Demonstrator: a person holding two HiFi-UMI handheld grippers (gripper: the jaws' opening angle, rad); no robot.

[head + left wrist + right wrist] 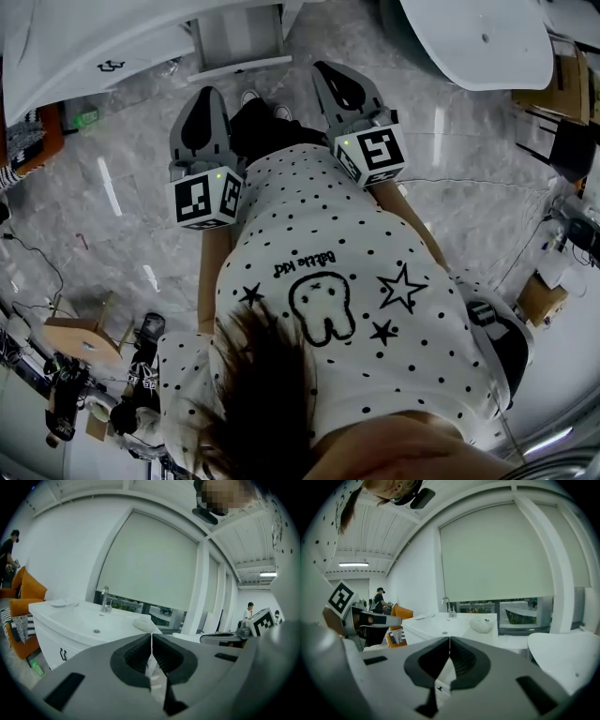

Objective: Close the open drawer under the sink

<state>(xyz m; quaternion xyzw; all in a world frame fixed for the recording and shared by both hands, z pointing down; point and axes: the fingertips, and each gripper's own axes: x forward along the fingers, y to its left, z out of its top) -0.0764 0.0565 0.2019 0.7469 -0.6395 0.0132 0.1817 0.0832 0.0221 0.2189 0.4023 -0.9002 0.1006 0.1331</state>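
The left gripper (151, 637) and the right gripper (449, 641) are held side by side at twelve o'clock, ahead of a white polka-dot shirt (347, 272). Each claw is pressed together with nothing in it. Straight beyond the tips a white boxy panel (239, 37) stands on the floor. At one o'clock is the rim of a large white oval tub (478, 37). A small green bottle (84, 117) lies at ten o'clock, beside the cabinet foot, and a low wooden stool (80, 337) sits at eight o'clock.

The white drawer front with a curled black handle (63, 654) is at ten to eleven o'clock, well apart from both grippers, under the white moulded basin (89, 620). Whether it stands out from the cabinet cannot be told. A chrome tap (105, 599) rises at the basin's back, and a lumpy white cloth (480, 625) rests on the counter.

The glossy grey marbled floor (122, 206) carries streaks of reflected light. A pale roller blind (150, 559) covers the big window, and orange seats (26, 592) stand at nine o'clock.
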